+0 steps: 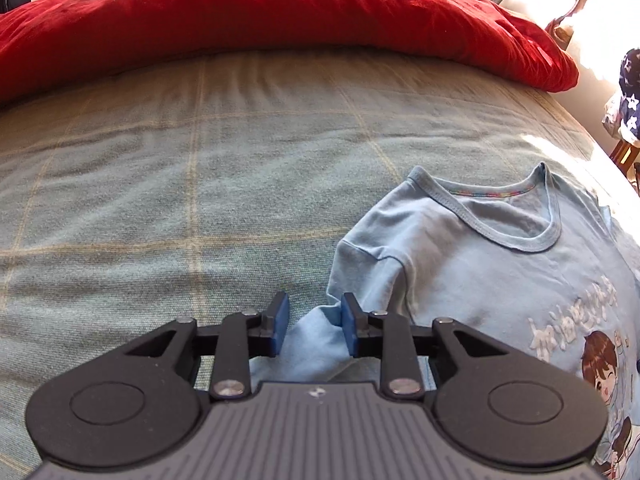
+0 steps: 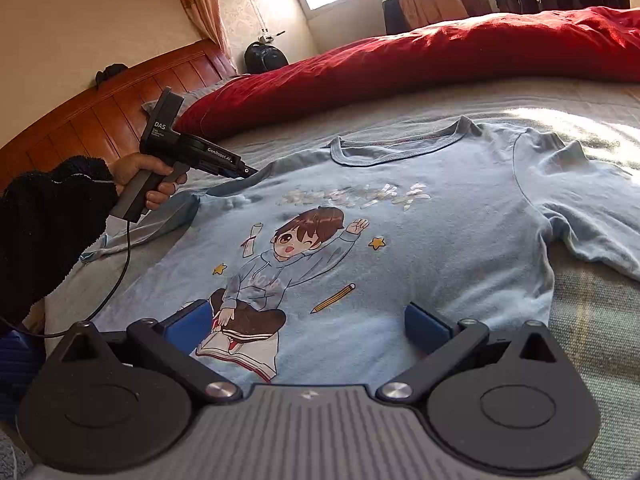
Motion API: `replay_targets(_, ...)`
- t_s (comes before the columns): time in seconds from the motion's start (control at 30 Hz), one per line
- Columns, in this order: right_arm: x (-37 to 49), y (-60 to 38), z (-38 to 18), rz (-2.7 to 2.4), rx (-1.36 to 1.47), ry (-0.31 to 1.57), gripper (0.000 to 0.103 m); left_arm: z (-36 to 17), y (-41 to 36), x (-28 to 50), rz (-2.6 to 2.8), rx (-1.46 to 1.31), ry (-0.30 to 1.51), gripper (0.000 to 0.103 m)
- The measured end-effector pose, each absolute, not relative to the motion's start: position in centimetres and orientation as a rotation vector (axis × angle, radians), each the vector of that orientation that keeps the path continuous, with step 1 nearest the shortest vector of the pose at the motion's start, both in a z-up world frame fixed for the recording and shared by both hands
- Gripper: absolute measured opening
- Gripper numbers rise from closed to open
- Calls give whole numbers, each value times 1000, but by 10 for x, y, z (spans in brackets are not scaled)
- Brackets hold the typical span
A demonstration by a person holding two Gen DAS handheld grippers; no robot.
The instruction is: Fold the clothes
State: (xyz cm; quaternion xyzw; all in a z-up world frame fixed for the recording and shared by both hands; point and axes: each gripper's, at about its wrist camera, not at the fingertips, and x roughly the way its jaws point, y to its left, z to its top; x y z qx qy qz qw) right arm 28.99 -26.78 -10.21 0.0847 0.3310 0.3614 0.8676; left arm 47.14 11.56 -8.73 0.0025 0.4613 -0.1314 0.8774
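Note:
A light blue T-shirt (image 2: 440, 220) with a cartoon print lies face up and spread out on the bed. In the left wrist view the shirt (image 1: 480, 280) fills the right side. Its near sleeve (image 1: 312, 356) runs between the blue pads (image 1: 280, 320) of my left gripper (image 1: 314, 320). The jaws stand a little apart and do not pinch the cloth. The right wrist view shows that left gripper (image 2: 244, 170) held in a hand at the shirt's left shoulder. My right gripper (image 2: 306, 328) hangs wide open over the shirt's lower front, with nothing held.
A red duvet (image 1: 280, 12) is bunched along the far side of the checked grey-green bedsheet (image 1: 160, 200). A wooden headboard (image 2: 100, 112) stands at the left, with a black bag (image 2: 264, 56) behind it. A black-sleeved arm (image 2: 48, 220) and a cable (image 2: 120, 280) lie along the bed's left edge.

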Motion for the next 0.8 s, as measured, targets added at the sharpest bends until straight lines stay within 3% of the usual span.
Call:
replay_targets(0.07,290,-268,-102,757,177,693,103,-85,108,469,-279,39,958,0)
replay_targets(0.33,289,-267,-102,754,170,692,103,-75,114,490,-124,54,911,1)
replay_targets(0.43,290,-267,-102,754,172,692,103,-76,116,496,-116,44,904,3)
replay_targets(0.57,289,-267,-102,755,174,692,103,-69,114,502,-117,-10,854,16)
replay_targets(0.73,290,-268,-102,756,177,692,103,-62,87,496,-251,-45,918,19)
replay_targets(0.8,290,-267,-102,756,175,692,103,-64,78,493,-274,-59,966,27)
